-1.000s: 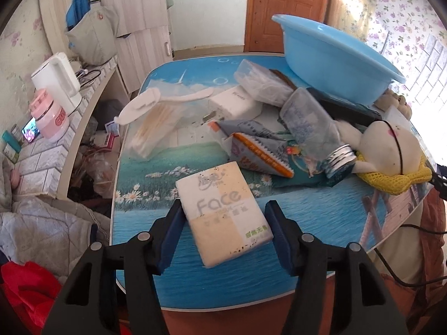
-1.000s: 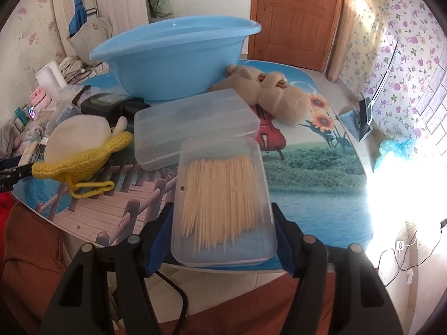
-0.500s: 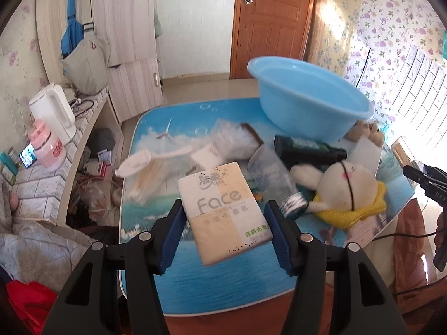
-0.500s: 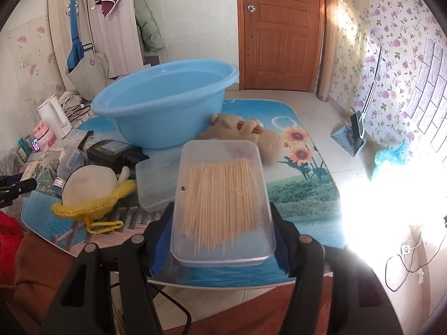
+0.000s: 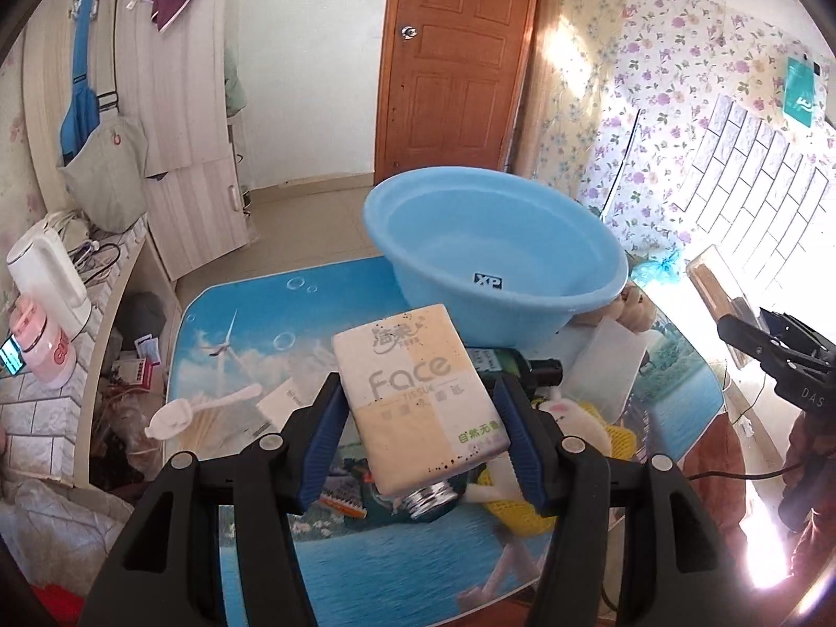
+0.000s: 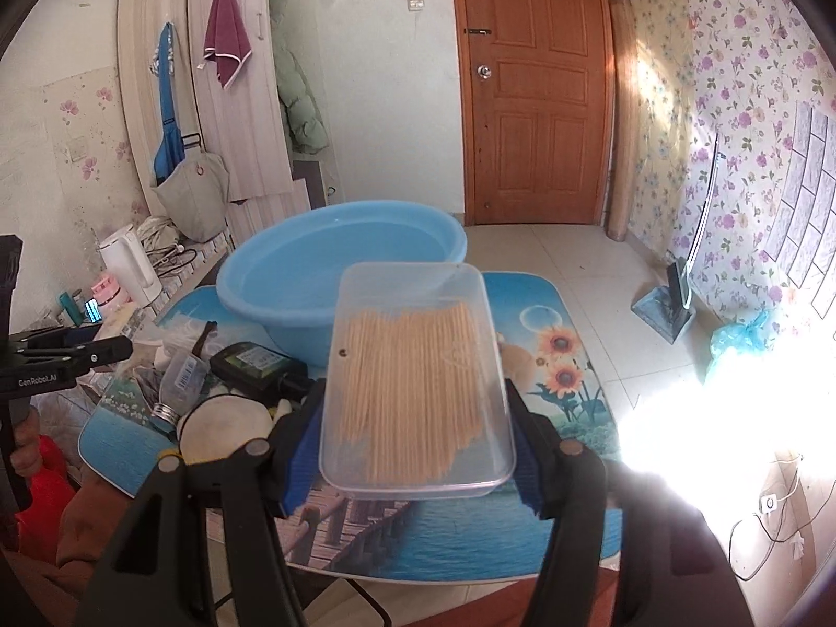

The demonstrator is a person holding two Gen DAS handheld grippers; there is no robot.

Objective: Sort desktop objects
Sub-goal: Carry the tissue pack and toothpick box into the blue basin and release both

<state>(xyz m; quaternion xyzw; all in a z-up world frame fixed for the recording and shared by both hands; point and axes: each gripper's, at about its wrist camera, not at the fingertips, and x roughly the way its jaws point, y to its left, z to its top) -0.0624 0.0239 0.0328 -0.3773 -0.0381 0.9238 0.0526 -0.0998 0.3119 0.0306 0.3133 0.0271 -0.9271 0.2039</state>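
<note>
My left gripper (image 5: 418,413) is shut on a cream and white tissue pack (image 5: 420,397) marked "Face", held in the air above the table. A light blue basin (image 5: 496,271) stands empty just beyond it. In the right wrist view my right gripper (image 6: 415,418) is shut on a clear plastic box of toothpicks (image 6: 413,381), lifted off the table in front of the same blue basin (image 6: 339,271). The right gripper's black body shows at the right edge of the left wrist view, and the left gripper's body at the left edge of the right wrist view.
On the picture-printed table (image 5: 251,324) lie a white spoon (image 5: 198,407), a dark bottle (image 6: 256,363), a clear jar with a metal lid (image 6: 177,381), a yellow knitted toy (image 5: 606,433), a clear box lid (image 5: 606,366) and snack packets. A counter with a white kettle (image 5: 47,277) runs along the left.
Both grippers have risen with their loads: the tissue pack and the toothpick box left the table, and both views tilted up so the basin's inside and the door show.
</note>
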